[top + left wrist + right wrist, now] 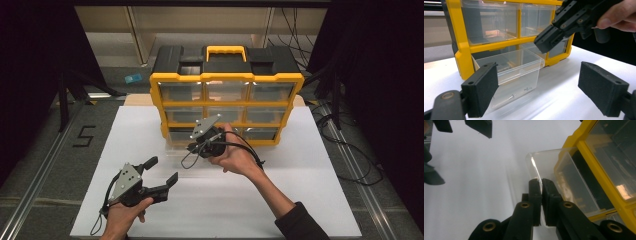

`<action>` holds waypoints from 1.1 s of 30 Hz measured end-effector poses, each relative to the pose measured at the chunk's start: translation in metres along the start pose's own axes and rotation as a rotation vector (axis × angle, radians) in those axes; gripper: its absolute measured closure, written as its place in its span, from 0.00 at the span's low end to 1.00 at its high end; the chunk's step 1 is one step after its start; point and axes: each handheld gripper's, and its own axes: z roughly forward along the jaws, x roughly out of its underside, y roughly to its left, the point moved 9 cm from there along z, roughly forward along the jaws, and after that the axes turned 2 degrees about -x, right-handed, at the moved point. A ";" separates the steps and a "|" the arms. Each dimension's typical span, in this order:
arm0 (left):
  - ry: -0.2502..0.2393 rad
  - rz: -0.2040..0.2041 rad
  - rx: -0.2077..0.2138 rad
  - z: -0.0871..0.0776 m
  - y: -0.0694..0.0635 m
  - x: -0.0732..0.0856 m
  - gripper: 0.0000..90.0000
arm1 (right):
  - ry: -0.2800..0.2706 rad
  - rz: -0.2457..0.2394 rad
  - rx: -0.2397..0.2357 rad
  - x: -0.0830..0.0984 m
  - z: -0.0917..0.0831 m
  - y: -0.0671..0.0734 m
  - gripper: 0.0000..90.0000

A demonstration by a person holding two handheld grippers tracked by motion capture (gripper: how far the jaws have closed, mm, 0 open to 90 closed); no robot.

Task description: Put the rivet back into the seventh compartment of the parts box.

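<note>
Jaws of right gripper (541, 185) closed, angled down over clear drawer (549, 170).

High view looks down; both gripper views closely share the drawer (509, 72).

From above, I saw the yellow drawer cabinet (226, 105) standing at the far edge of the white board (280, 200). My right gripper (196, 145) was down at its bottom row, in front of the left-hand drawer; whether the jaws gripped anything I couldn't tell from here. My left gripper (166, 170) sat well apart, near the board's front left, jaws spread and nothing between them.
</note>
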 end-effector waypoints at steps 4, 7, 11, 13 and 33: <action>0.000 0.003 0.003 0.000 0.000 0.000 0.18 | -0.003 0.005 0.017 -0.004 0.001 -0.007 0.96; 0.000 0.001 0.001 0.000 0.000 0.000 0.18 | -0.003 0.011 0.026 -0.007 0.001 -0.012 0.96; -0.001 0.002 0.002 0.000 0.000 0.000 0.18 | -0.006 0.015 0.035 -0.011 0.003 -0.017 0.96; -0.001 0.003 0.003 0.000 0.000 0.000 0.18 | -0.006 0.016 0.038 -0.012 0.004 -0.019 0.96; -0.002 -0.001 0.004 0.000 0.000 0.000 0.18 | 0.033 0.045 0.043 -0.016 0.020 -0.035 0.96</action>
